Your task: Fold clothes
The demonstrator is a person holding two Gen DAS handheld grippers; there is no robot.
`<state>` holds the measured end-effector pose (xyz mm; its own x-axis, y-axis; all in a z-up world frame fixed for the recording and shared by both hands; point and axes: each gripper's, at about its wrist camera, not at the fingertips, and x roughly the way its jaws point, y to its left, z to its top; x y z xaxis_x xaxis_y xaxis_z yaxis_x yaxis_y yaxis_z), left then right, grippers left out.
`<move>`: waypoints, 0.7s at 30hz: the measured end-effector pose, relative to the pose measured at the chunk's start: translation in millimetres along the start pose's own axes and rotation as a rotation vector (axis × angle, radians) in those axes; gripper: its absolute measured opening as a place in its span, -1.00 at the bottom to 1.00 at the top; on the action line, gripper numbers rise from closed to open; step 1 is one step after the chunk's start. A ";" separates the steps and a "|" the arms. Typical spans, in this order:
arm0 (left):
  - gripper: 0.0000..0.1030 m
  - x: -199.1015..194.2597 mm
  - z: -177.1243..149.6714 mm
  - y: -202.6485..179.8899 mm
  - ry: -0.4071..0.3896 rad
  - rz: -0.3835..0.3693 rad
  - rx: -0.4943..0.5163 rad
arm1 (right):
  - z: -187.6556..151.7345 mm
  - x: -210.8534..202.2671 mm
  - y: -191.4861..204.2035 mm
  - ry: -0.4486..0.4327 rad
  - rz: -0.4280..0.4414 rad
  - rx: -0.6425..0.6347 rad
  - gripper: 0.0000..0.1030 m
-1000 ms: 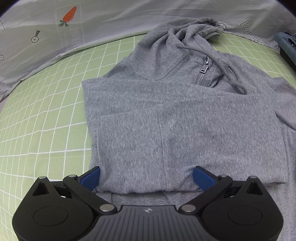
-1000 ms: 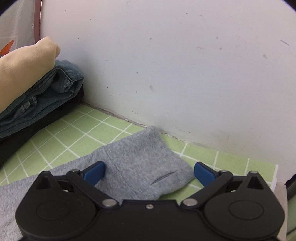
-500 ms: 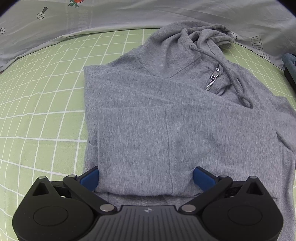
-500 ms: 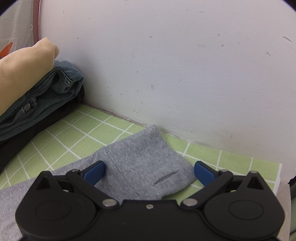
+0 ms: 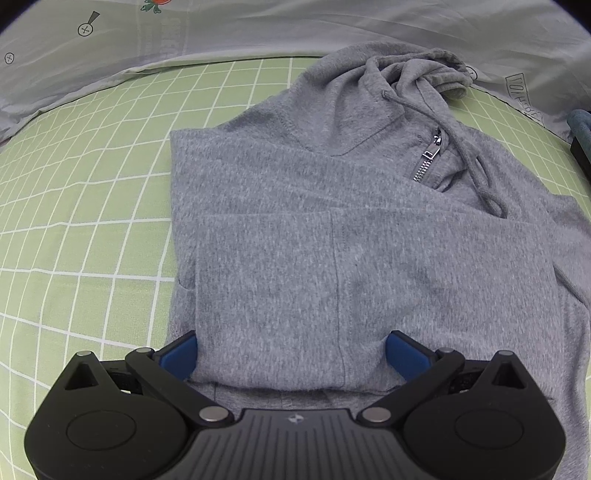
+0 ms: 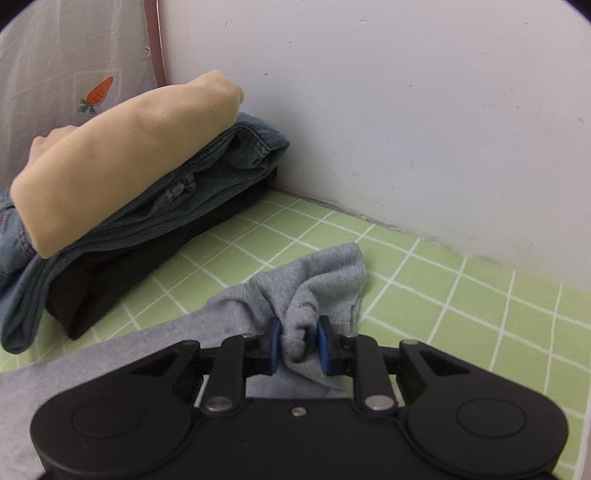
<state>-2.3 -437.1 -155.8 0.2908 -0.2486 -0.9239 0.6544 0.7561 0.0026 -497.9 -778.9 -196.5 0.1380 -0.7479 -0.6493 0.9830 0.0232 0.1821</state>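
A grey zip hoodie (image 5: 314, 229) lies on the green checked sheet (image 5: 81, 206), its hood toward the far side and one sleeve folded across the chest. My left gripper (image 5: 291, 354) hangs over that folded sleeve, open, its blue pads well apart on either side of the cloth. In the right wrist view the other sleeve's cuff (image 6: 317, 284) is bunched up between the blue pads. My right gripper (image 6: 298, 345) is closing on it, and the pads pinch the fabric.
A stack of folded clothes (image 6: 122, 206), tan on top of denim on black, stands left of the cuff against a white wall (image 6: 406, 110). A grey printed quilt (image 5: 258, 26) lies beyond the hood. Green sheet (image 6: 480, 295) shows right of the cuff.
The right gripper's jaws went from wide open around the flat cuff to pinched on it, bunching the cloth, and the view swung left. The left gripper tilted a little and stayed open.
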 end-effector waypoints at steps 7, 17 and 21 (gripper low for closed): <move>1.00 -1.4 -2.5 -0.1 -0.010 0.002 -0.006 | -43.9 -27.6 44.5 0.142 0.420 0.353 -0.66; 1.00 -3.1 -6.4 -1.0 -0.029 0.004 -0.012 | -78.1 -56.8 183.1 0.422 0.881 0.386 -0.67; 1.00 -4.3 -8.3 -1.1 -0.042 0.005 -0.014 | -108.3 -75.8 248.5 0.598 1.018 0.296 -0.68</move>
<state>-10.0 -431.9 -155.0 0.3234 -0.2695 -0.9071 0.6430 0.7659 0.0016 -251.0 -644.6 -182.0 0.9410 -0.0503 -0.3346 0.3375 0.2103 0.9175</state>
